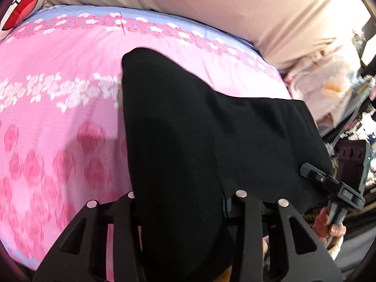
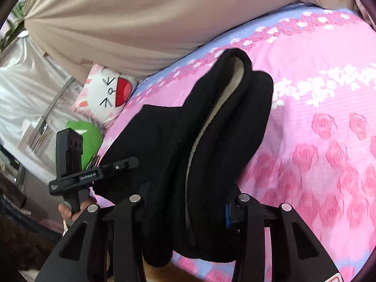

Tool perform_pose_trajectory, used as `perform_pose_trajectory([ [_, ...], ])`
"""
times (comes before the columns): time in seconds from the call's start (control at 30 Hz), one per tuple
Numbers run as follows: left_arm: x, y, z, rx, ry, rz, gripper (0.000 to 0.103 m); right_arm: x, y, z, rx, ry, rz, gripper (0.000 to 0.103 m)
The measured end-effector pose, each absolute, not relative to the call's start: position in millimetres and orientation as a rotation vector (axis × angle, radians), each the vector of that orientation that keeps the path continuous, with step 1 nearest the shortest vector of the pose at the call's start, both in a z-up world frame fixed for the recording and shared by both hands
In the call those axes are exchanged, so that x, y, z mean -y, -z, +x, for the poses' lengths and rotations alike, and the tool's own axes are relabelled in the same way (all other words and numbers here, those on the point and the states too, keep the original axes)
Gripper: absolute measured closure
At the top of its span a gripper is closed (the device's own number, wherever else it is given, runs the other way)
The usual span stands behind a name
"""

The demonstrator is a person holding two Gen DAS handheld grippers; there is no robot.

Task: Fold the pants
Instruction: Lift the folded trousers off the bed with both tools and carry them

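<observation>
My left gripper [image 1: 183, 211] is clamped on a thick bunch of the black pants [image 1: 211, 129], the cloth filling the gap between its fingers and running away ahead of it onto the pink rose-print bedspread [image 1: 58, 117]. My right gripper [image 2: 188, 213] is likewise closed on the pants [image 2: 211, 129], pinching a folded edge whose pale fleece lining [image 2: 211, 122] shows as a seam straight ahead of the jaws; the garment drapes forward over the bedspread [image 2: 317, 129]. To the right of my left gripper, my right hand [image 1: 329, 225] grips its handle. Left of my right gripper, my left hand [image 2: 70, 209] holds the other tool. Beyond it lie a cat-face cushion [image 2: 105, 91] and a green plush [image 2: 89, 136], under a beige curtain [image 2: 141, 23].
</observation>
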State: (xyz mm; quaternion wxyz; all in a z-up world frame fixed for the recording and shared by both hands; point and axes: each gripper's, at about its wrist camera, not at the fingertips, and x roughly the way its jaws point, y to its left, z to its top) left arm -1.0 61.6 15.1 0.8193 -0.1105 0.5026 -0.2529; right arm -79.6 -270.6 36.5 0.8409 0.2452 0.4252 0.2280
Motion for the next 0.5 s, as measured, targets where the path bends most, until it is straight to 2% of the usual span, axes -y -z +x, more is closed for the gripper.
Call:
perform_pose_trajectory([
  [0.03,-65.7,-11.8,-7.0,-1.085,0.550,-0.245,0.065,271.2,-35.9,-87.2,-0.907,-0.476,0.518,0.064],
  [0.1,-69.8,0.0,-13.2,-1.114,0.546,-0.255,0.056,276.1,-20.8,-98.9,-0.946,-0.452,0.531,0.061],
  [0.13,-69.2,11.2,-13.1,-1.134,0.528,-0.254,0.044,280.5,-6.2,-100.6,-0.977,-0.426,0.543,0.056],
  [0.17,-69.4,21.6,-10.8,-1.148,0.513,-0.269,0.033,283.1,5.0,-100.3,-1.000,-0.409,0.553,0.047],
  [0.27,-63.1,21.5,-10.9,-1.114,0.542,-0.267,0.012,295.0,24.6,-102.3,-0.972,-0.435,0.645,0.045],
  [0.3,-58.3,21.1,-10.3,-1.107,0.538,-0.249,0.008,293.2,24.0,-101.9,-0.975,-0.435,0.632,0.041],
  [0.37,-46.4,21.1,-9.7,-1.079,0.513,-0.195,0.005,285.1,21.2,-101.0,-0.966,-0.447,0.601,0.020],
  [0.4,-42.6,20.8,-9.5,-1.067,0.496,-0.178,0.005,278.0,19.4,-100.4,-0.958,-0.454,0.575,0.016],
  [0.5,-43.4,21.1,-8.5,-1.043,0.481,-0.202,0.005,263.0,18.4,-97.6,-0.932,-0.433,0.510,0.015],
])
